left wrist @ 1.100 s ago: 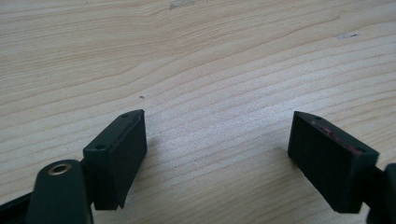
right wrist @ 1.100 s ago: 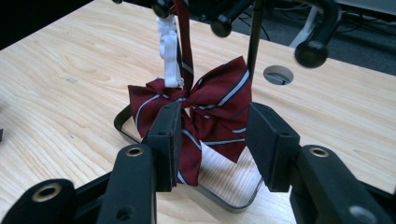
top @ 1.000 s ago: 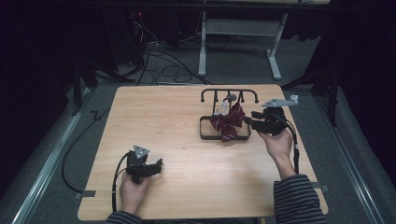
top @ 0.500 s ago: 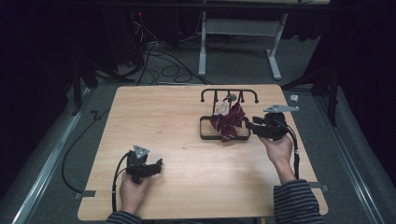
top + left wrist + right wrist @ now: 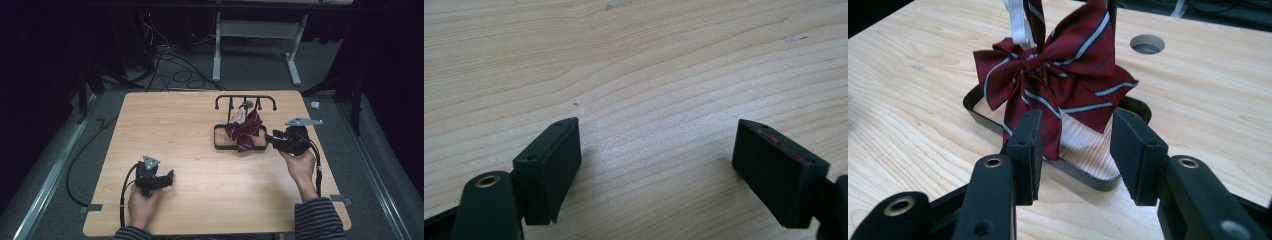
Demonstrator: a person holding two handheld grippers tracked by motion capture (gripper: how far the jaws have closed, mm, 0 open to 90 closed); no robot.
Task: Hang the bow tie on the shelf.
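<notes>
Pale wood grain covers the tabletop (image 5: 200, 150) in the high view. A dark red bow with light stripes (image 5: 244, 131) hangs on a black wire rack (image 5: 245, 100) whose looped base lies flat on the wood, at about two o'clock from the tabletop's middle. The right gripper (image 5: 274, 141) sits at three o'clock from the bow, just beside the base loop, held in the right hand (image 5: 300, 167), with its fingers pointing toward nine o'clock at the bow. The left gripper (image 5: 167, 179) rests near the close edge at about seven o'clock from the middle, well apart from the rack, in the left hand (image 5: 142, 205).

In the left gripper view, the two black fingers (image 5: 549, 167) stand wide apart over bare wood, with nothing between them.

In the right gripper view, the bow (image 5: 1058, 80) hangs upright by a white strap (image 5: 1015, 20) at twelve o'clock, its tails dropping inside the black base loop (image 5: 1088, 175). The fingers (image 5: 1138, 155) stand apart, open on either side of the lowest tail, close in front of the loop's near rim; the left finger overlaps the tail's edge in the picture, but whether it touches the fabric cannot be told. A round hole (image 5: 1147, 45) in the wood lies at about one o'clock beyond the bow.
</notes>
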